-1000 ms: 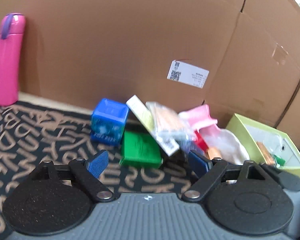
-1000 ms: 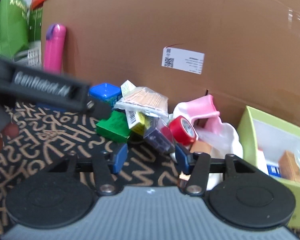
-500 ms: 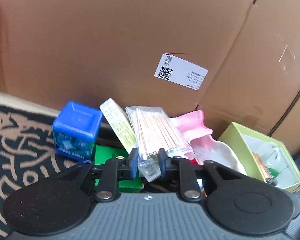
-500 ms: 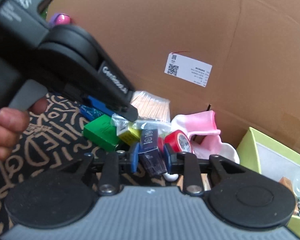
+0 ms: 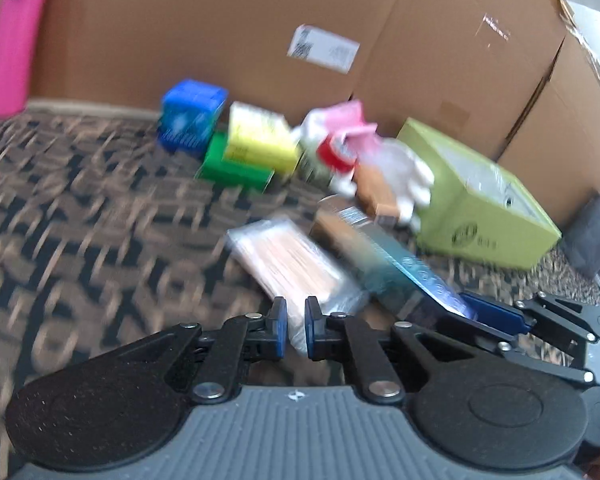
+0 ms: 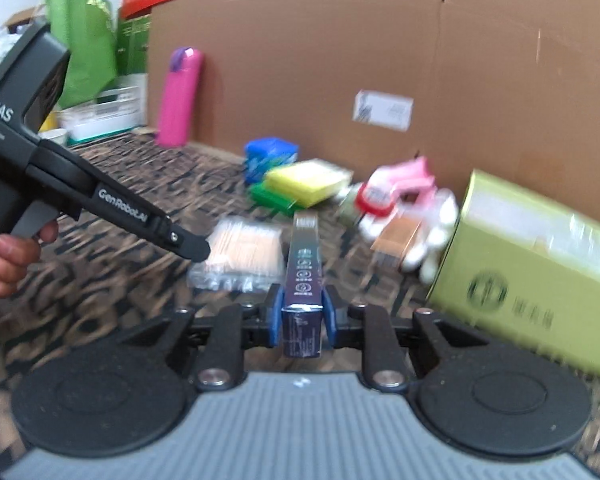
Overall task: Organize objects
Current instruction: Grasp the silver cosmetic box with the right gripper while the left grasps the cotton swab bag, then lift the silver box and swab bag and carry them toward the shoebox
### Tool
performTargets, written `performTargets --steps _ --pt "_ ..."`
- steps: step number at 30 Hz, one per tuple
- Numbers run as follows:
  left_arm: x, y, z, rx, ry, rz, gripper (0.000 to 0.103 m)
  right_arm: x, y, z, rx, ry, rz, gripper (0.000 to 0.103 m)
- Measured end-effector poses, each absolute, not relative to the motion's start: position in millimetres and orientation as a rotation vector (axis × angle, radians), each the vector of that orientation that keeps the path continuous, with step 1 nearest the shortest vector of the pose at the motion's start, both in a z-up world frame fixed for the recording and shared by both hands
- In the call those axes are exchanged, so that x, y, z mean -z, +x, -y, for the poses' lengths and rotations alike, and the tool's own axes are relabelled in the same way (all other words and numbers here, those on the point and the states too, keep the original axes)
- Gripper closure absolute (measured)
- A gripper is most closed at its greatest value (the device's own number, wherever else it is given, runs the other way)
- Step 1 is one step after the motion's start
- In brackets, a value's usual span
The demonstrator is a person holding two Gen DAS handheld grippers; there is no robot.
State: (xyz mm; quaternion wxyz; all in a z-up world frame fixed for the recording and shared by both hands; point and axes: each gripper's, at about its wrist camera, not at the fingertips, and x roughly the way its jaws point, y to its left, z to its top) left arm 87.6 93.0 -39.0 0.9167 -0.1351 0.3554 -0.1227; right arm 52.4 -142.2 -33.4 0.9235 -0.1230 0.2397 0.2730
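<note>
In the left wrist view, the left gripper (image 5: 296, 330) was clenched on the edge of a clear packet of wooden sticks (image 5: 292, 264), its blue pads pinching the plastic, and the packet hung out over the patterned mat (image 5: 80, 216), well clear of the pile. A second earlier those jaws had stood wide open short of the heap, and half a second earlier they were closed on the packet where it lay among the other things. The yellow box (image 5: 260, 140) now lay flat on the green box (image 5: 232, 168) rather than leaning, with the blue cube (image 5: 192, 116) just behind. In the right wrist view, the right gripper (image 6: 302, 316) gripped a slim dark blue carton (image 6: 304, 276) squarely between its pads; its jaws had just been closing, from half open a second earlier. The carton, too, was held away from the pile, just beside the packet. The lime-green box (image 6: 532, 272) at the right looked the likely destination, so both pick-ups appeared done and the sorting itself still ahead.
</note>
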Motion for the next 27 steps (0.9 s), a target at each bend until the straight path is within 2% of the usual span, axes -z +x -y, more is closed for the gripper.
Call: performTargets --steps 2,4,5,6,7,11,15,24,27 --pt "43.1 69.4 -100.3 0.196 -0.283 -0.749 0.090 38.5 38.3 150.0 -0.607 -0.191 -0.545 0.081" --pt "43.7 59.7 -107.6 0.179 -0.325 -0.747 0.081 38.8 31.2 158.5 -0.636 -0.112 -0.575 0.077" --pt "41.2 58.1 -109.3 0.181 -0.348 -0.749 0.064 37.6 31.1 161.0 -0.639 -0.089 -0.580 0.072" --pt "38.8 58.8 -109.5 0.178 -0.364 -0.742 0.044 36.8 32.1 162.2 -0.636 -0.077 -0.583 0.060" --pt "36.2 59.6 -107.7 0.171 -0.362 -0.722 0.038 35.7 34.1 162.3 -0.626 -0.067 -0.575 0.056" --pt "28.1 67.1 -90.1 0.156 -0.258 -0.661 0.036 33.2 37.9 156.9 -0.611 -0.042 -0.541 0.056" --pt "29.3 77.0 -87.4 0.173 -0.281 -0.675 0.036 33.5 41.1 146.2 -0.592 -0.089 -0.494 0.057" --pt "31.2 85.1 -85.3 0.157 -0.276 -0.677 0.036 48.9 74.6 184.9 -0.374 0.033 -0.547 0.058" --pt "33.9 92.3 -77.2 0.160 -0.252 -0.687 0.035 44.6 65.1 177.5 -0.421 -0.032 -0.499 0.046"
